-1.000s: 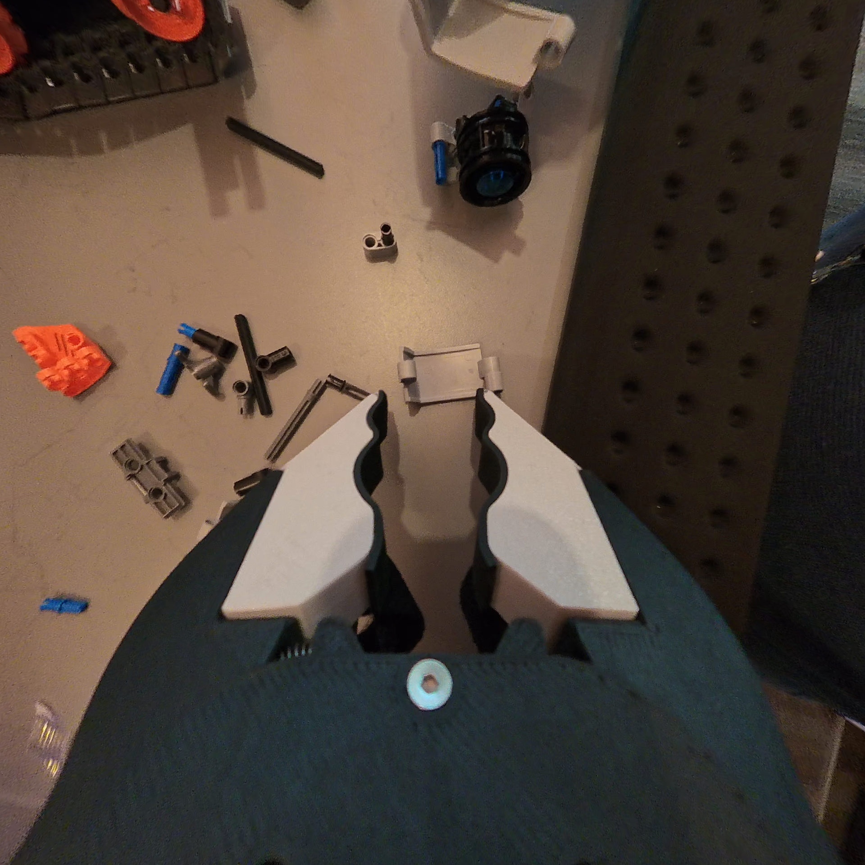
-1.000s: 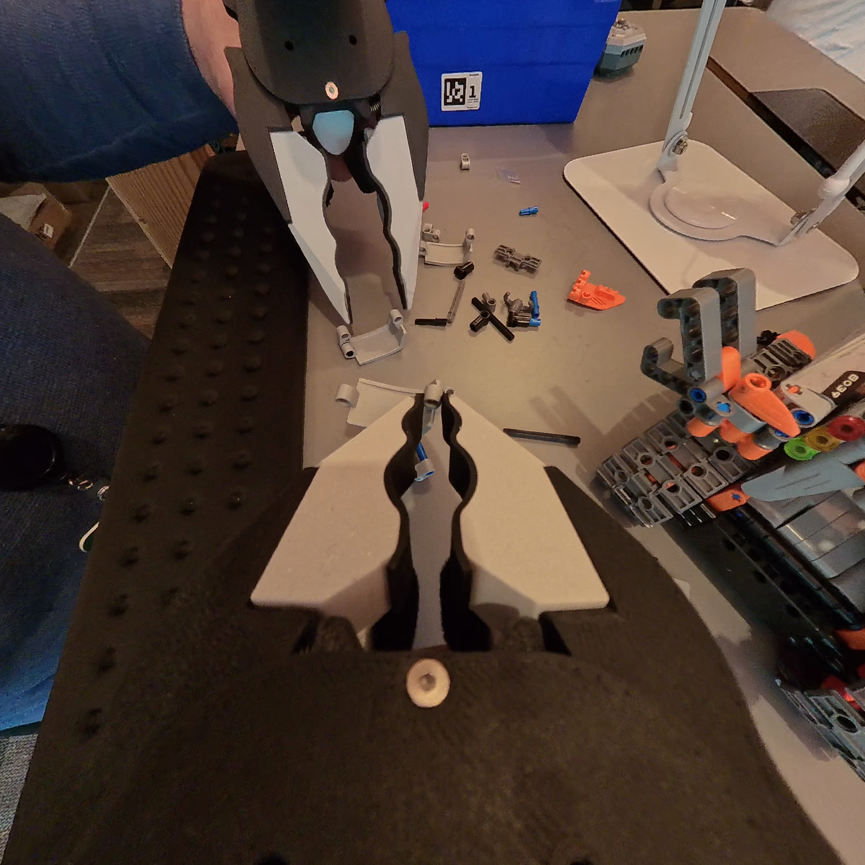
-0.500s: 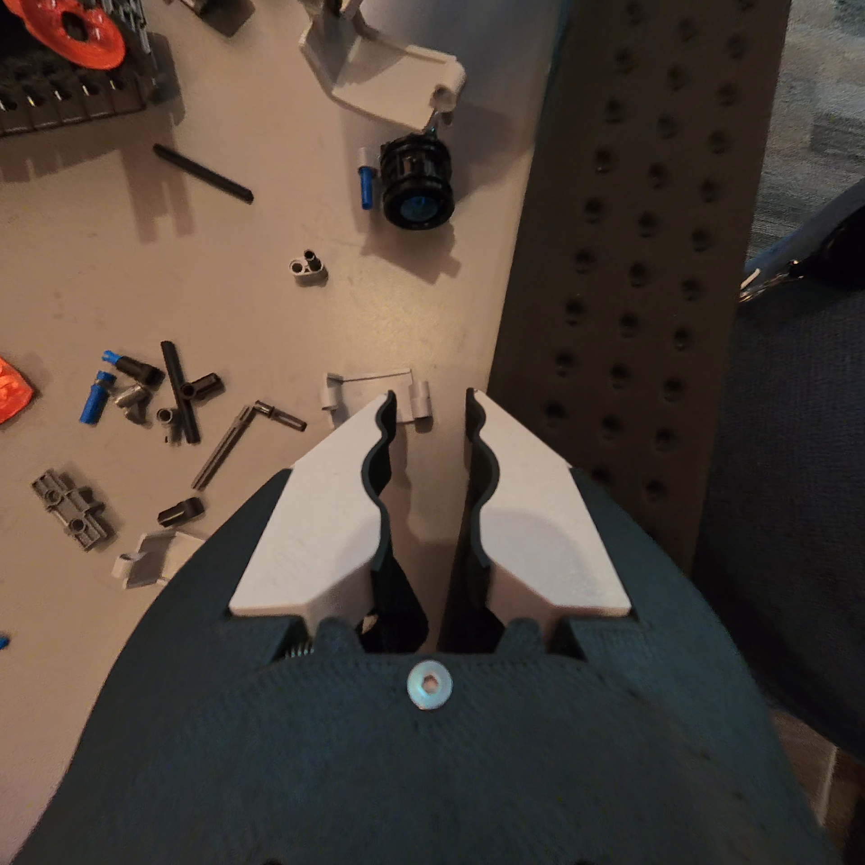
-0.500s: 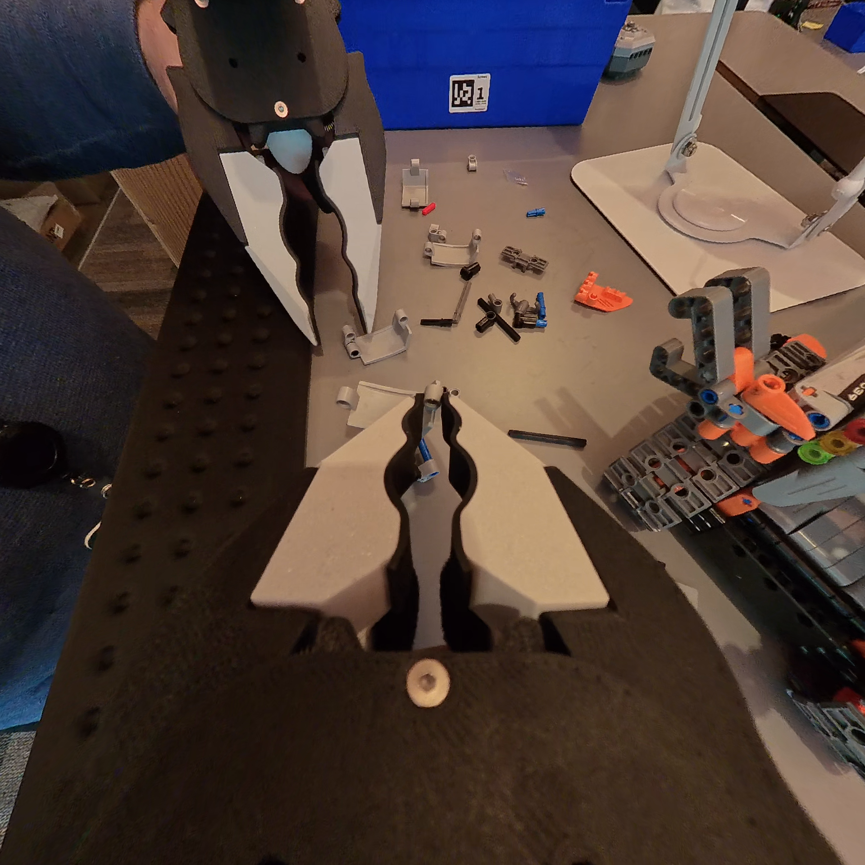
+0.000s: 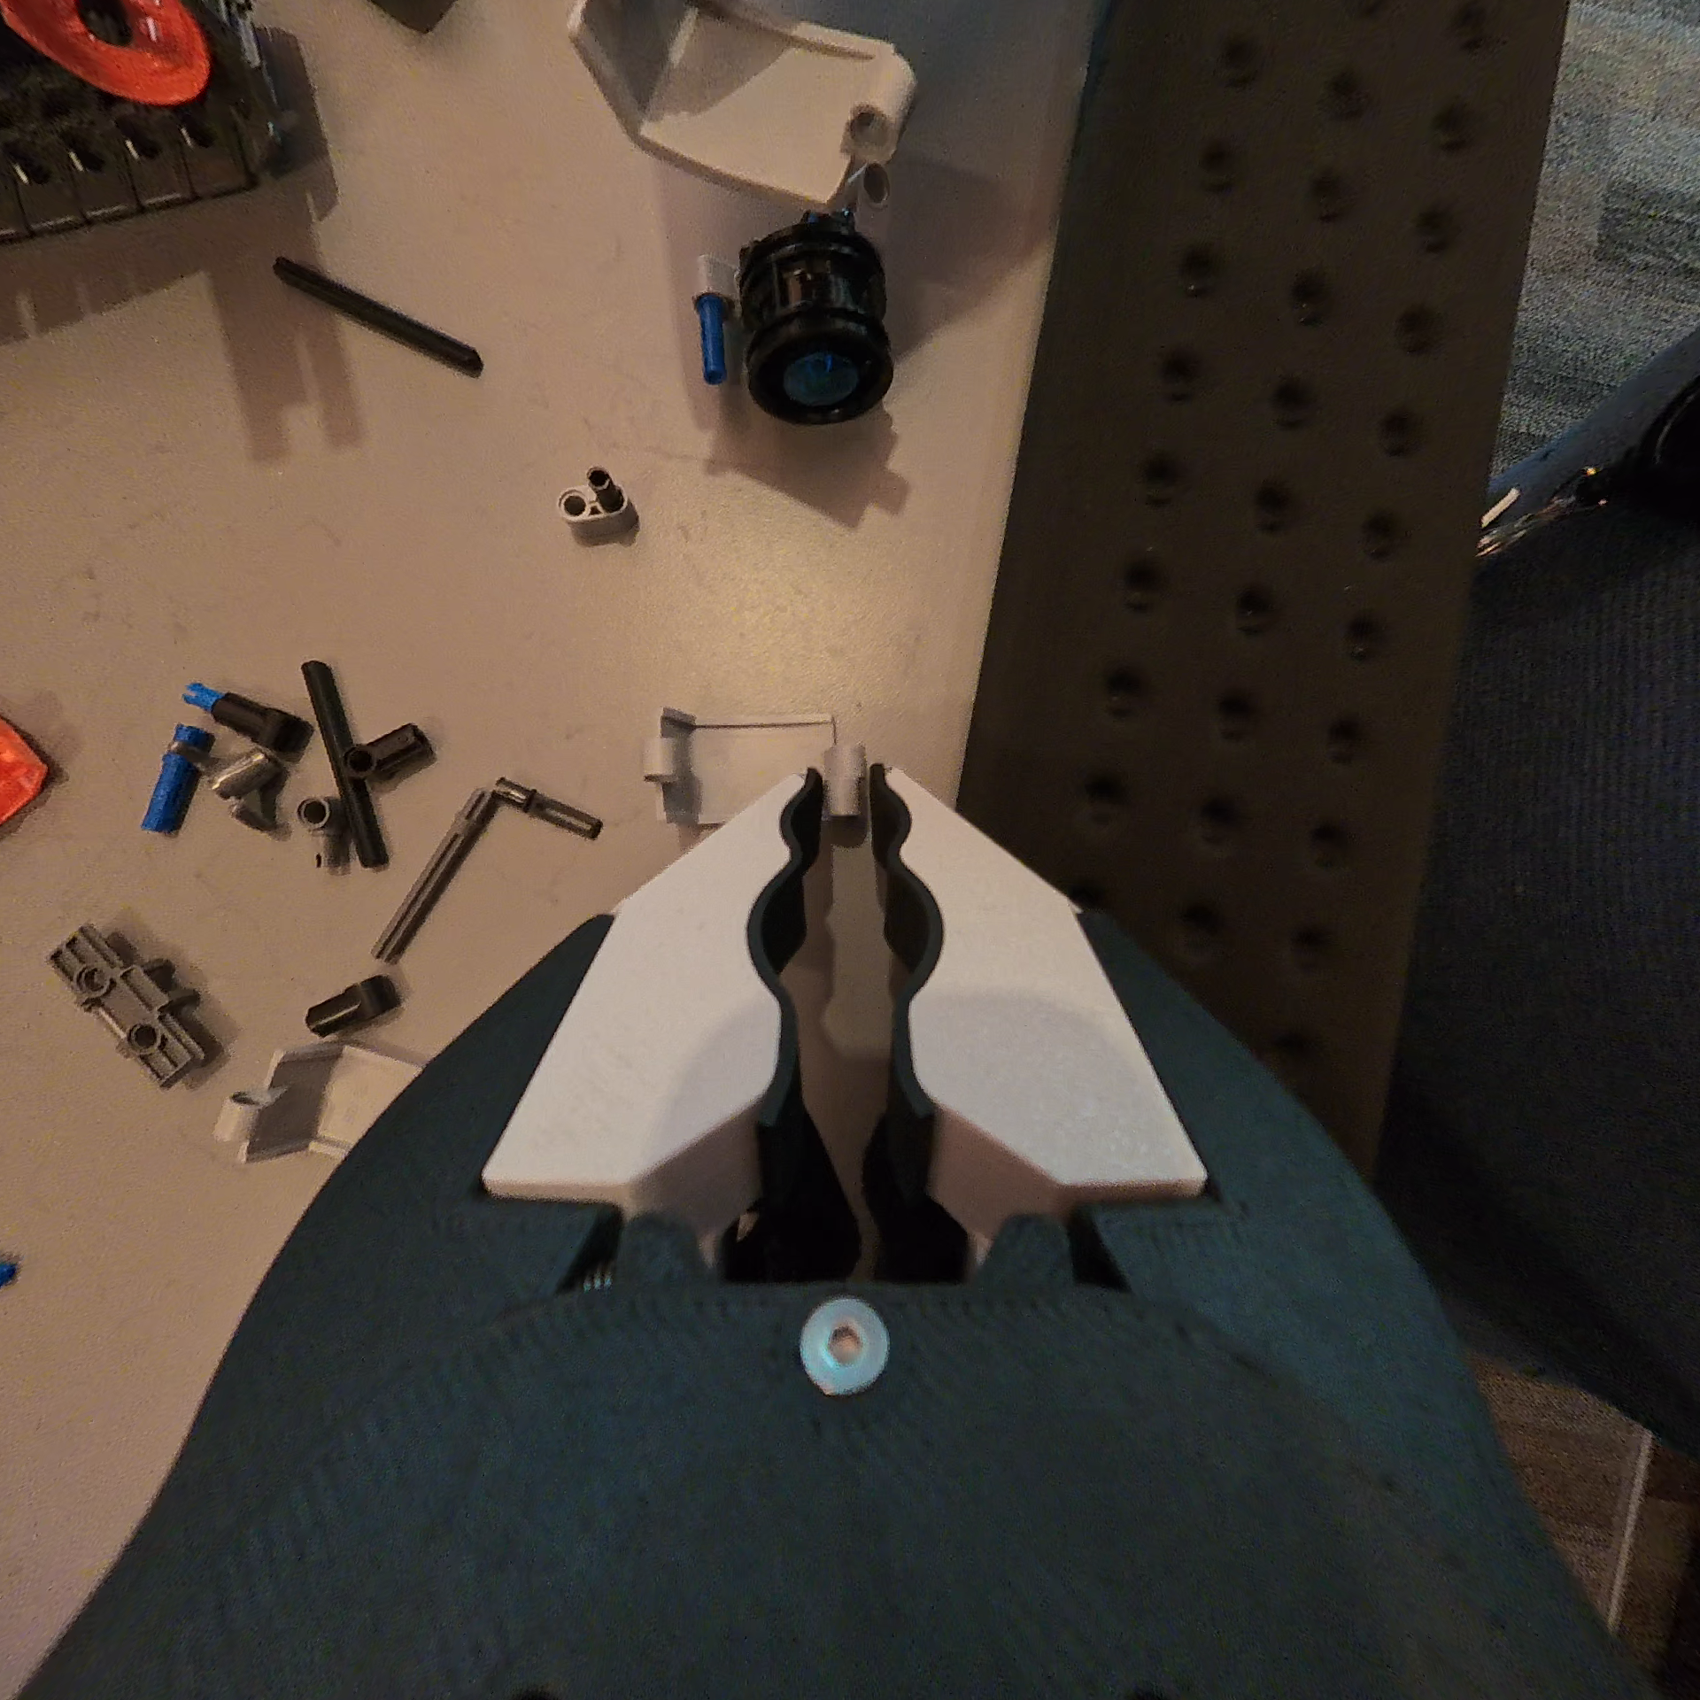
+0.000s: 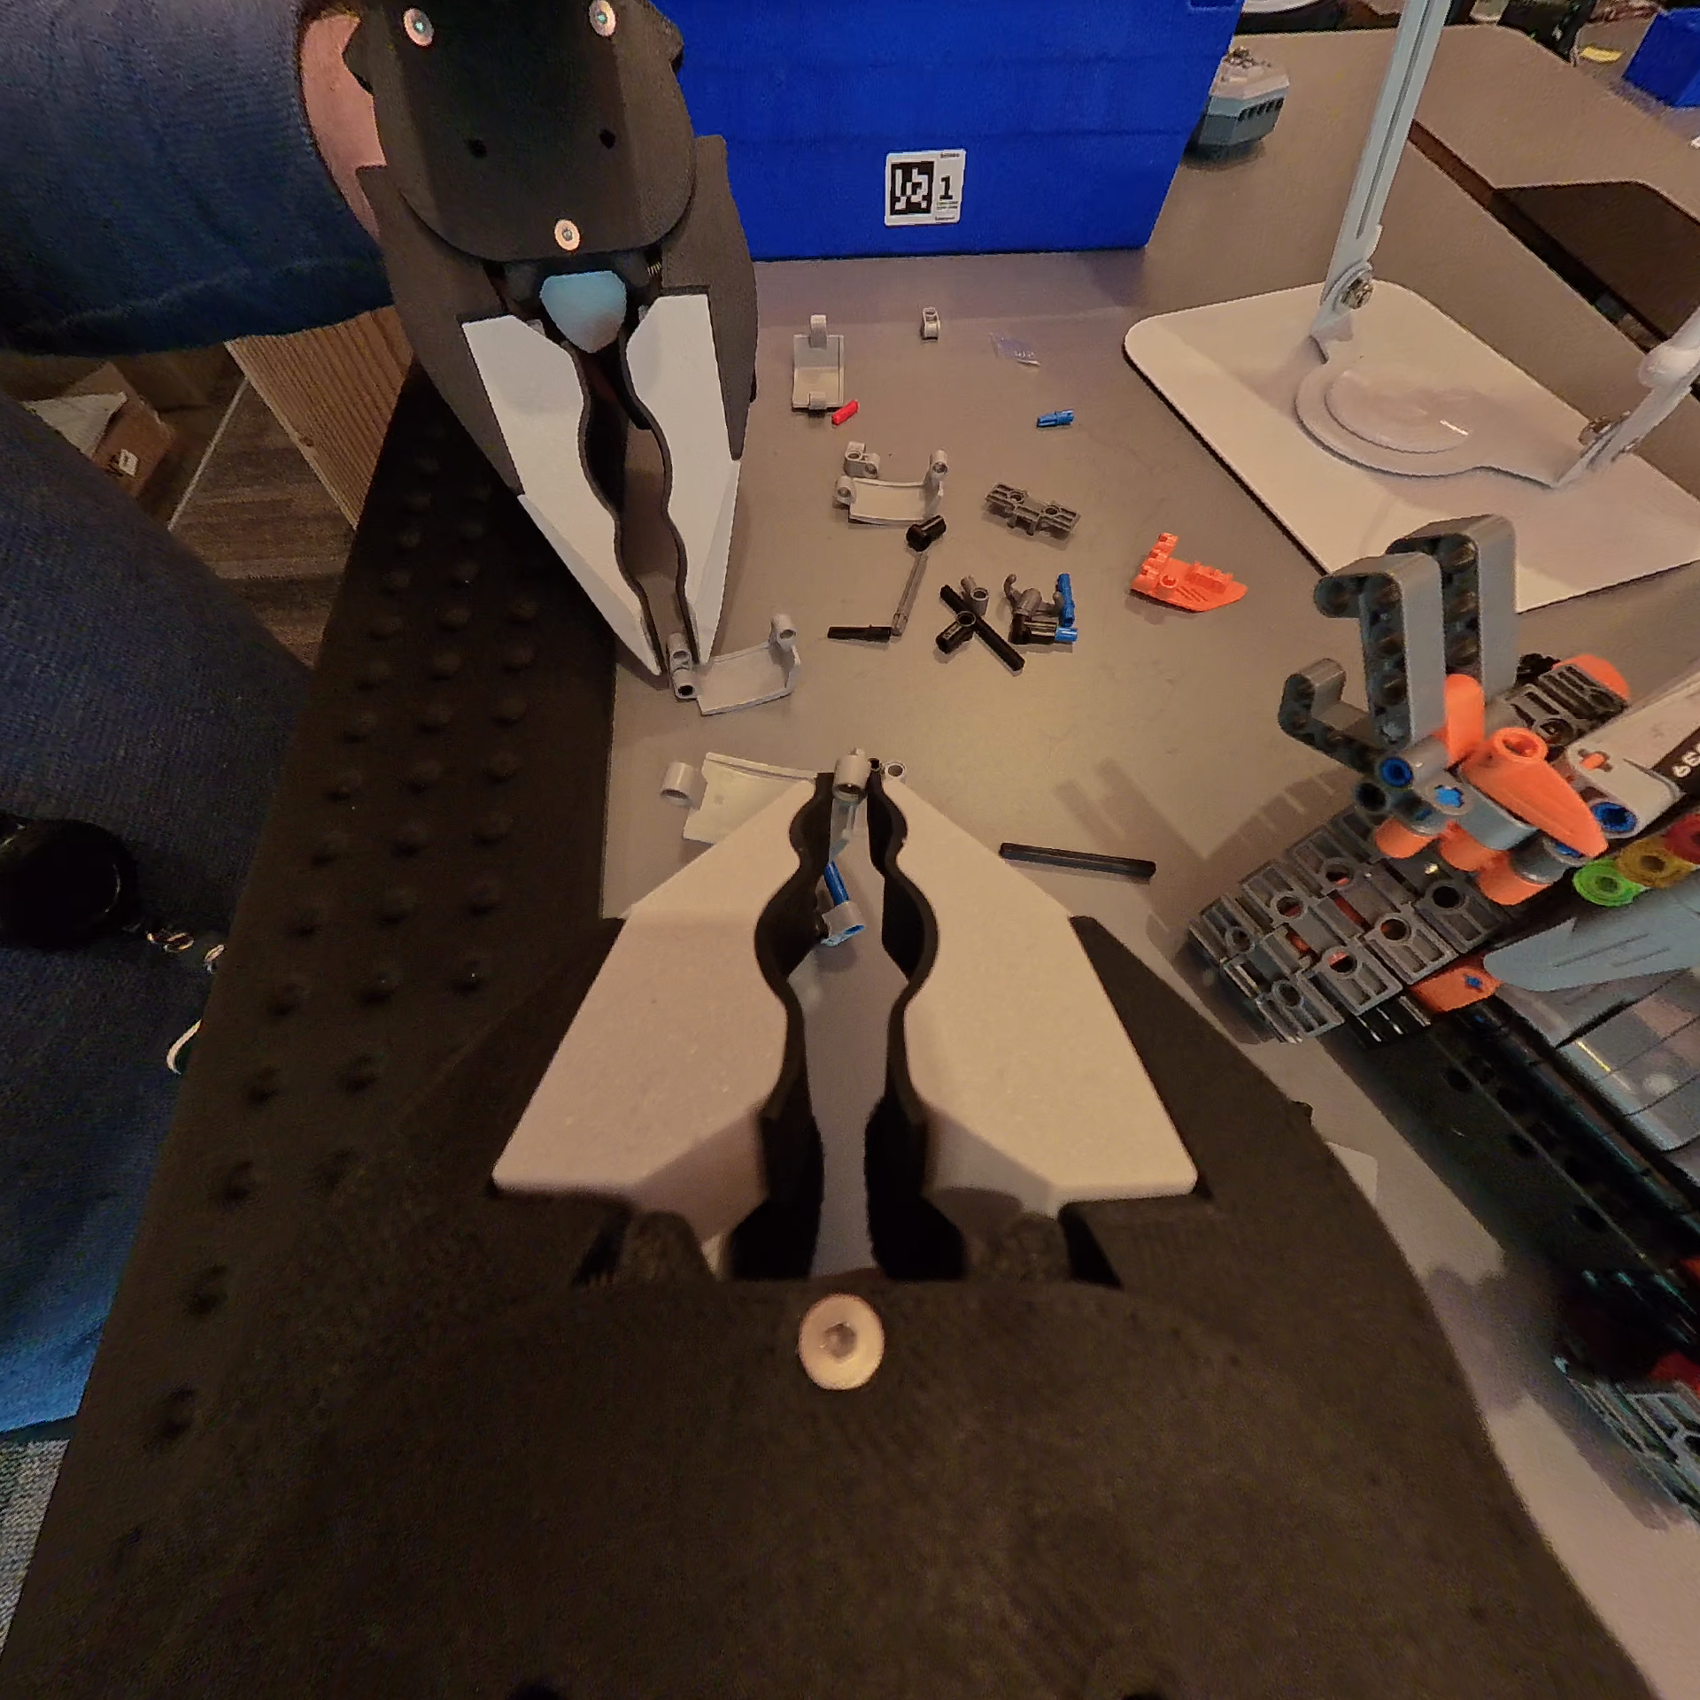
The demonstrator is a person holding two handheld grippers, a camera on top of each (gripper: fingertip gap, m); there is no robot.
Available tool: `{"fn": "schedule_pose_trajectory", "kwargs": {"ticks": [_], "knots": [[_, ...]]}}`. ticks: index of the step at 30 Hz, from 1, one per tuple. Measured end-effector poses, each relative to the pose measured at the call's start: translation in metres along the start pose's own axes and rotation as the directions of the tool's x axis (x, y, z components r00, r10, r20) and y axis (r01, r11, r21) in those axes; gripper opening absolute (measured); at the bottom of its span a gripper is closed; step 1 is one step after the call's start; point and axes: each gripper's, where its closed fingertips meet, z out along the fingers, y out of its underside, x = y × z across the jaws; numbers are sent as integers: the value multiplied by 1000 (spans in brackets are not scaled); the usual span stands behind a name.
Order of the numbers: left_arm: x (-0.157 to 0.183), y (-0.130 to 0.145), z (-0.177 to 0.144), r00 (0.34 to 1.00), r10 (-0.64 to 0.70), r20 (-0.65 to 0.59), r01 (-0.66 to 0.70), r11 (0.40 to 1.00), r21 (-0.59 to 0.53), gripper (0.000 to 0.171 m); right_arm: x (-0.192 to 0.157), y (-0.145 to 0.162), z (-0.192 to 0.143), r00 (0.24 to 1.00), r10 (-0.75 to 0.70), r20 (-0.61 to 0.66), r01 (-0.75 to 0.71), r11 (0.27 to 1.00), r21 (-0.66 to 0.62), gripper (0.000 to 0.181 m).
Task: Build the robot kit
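Note:
My left gripper (image 5: 842, 782) is shut on the corner tube of a small grey panel (image 5: 736, 763) that sits at table level beside the black studded mat. The right wrist view shows the same grip (image 6: 676, 648) on that panel (image 6: 750, 676). My right gripper (image 6: 855, 782) is nearly closed, with the corner tube of a second, paler panel (image 6: 727, 800) pinched between its tips. Its left finger hides most of that panel. The pale panel also shows at the top of the left wrist view (image 5: 754, 101). A black wheel (image 5: 814, 322) with a blue pin lies just below it.
A black studded mat (image 6: 414, 736) runs along the table edge. Loose small pieces, a black axle (image 5: 377, 317) and an orange piece (image 6: 1187, 584) lie scattered. A grey-and-orange built model (image 6: 1472, 782) stands to the right, with a blue bin (image 6: 920, 92) and a white stand base (image 6: 1380, 414) behind. The grippers' ends are close to 12 centimetres from one another. Between my right fingertips and the black wheel (image 5: 814, 322) there is roughly 5 centimetres.
My left gripper shifted toward the mat and closed from open onto the grey panel's corner tube. My right gripper has stayed where it was, still closed.

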Motion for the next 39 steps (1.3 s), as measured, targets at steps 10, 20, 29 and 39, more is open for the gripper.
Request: {"fn": "schedule_pose_trajectory", "kwargs": {"ticks": [10,20,29,39], "knots": [[-8,15,-7,1000,-11,5,12,999,-46,9,1,0,-2,1000,1,-2,-1,1000,5,4],[-22,23,-26,985,-148,92,150,989,-13,28,0,0,-3,1000,-8,-3,8,1000,8,5],[-20,17,-11,975,-191,115,192,981,1,32,-3,-1,-2,1000,-18,5,18,1000,6,4],[-47,15,-18,956,-198,216,199,980,16,29,-2,-2,-5,1000,-21,-8,22,1000,16,5]]}}
